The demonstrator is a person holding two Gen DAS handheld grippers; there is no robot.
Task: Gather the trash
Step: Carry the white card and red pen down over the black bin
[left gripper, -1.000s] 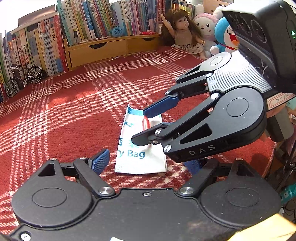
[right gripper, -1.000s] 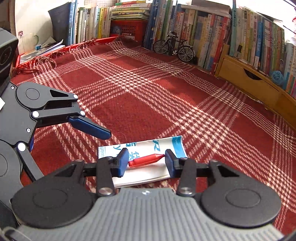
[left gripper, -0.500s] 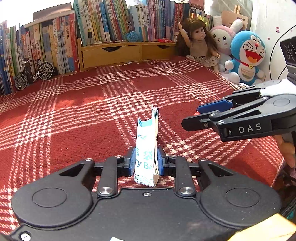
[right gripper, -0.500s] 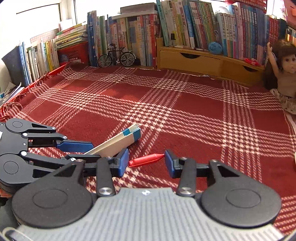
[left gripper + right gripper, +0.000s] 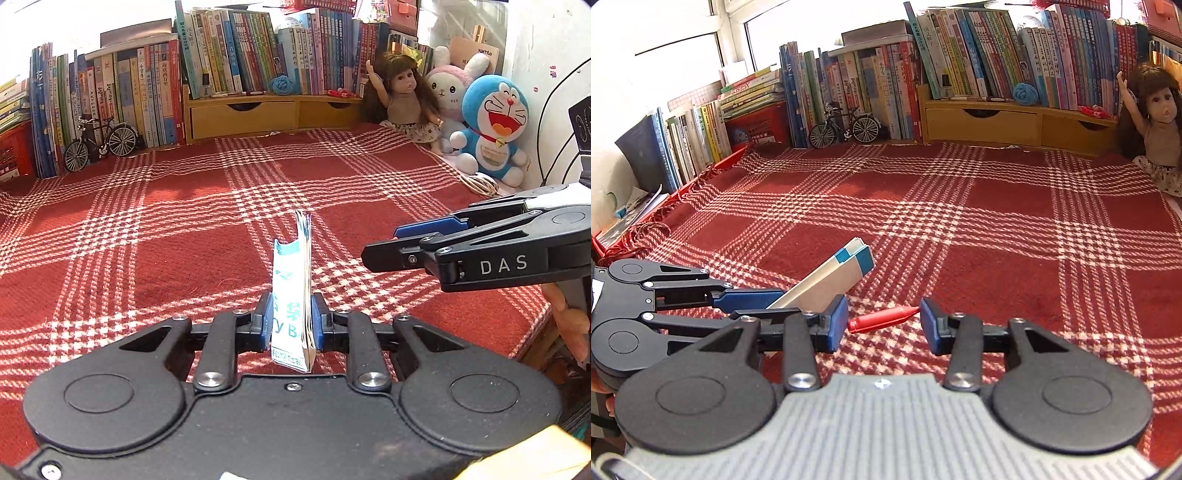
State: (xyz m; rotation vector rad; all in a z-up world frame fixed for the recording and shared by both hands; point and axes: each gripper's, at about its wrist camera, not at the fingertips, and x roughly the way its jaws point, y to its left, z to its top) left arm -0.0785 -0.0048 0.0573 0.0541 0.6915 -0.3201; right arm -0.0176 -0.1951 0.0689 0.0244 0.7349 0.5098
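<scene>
A flat white-and-blue pack of bags (image 5: 291, 295) stands on edge between the pads of my left gripper (image 5: 291, 321), which is shut on its lower part and holds it above the red plaid cloth (image 5: 147, 236). In the right wrist view the same pack (image 5: 831, 273) slants up from the left gripper (image 5: 775, 304). A small red crayon (image 5: 882, 319) is clamped end to end between the pads of my right gripper (image 5: 884, 323). The right gripper (image 5: 380, 243) hovers to the right of the pack, apart from it.
Rows of books (image 5: 221, 74) line the back, with a model bicycle (image 5: 99, 142) and a wooden drawer unit (image 5: 243, 114) in front of them. A doll (image 5: 402, 99) and plush toys (image 5: 491, 125) sit at the far right. A person's fingers (image 5: 569, 321) show at the cloth's right edge.
The left gripper shut on the pack, which lay flat on the cloth, and lifted it upright. The right gripper drew back to the right with the crayon. Little moved in the last half second.
</scene>
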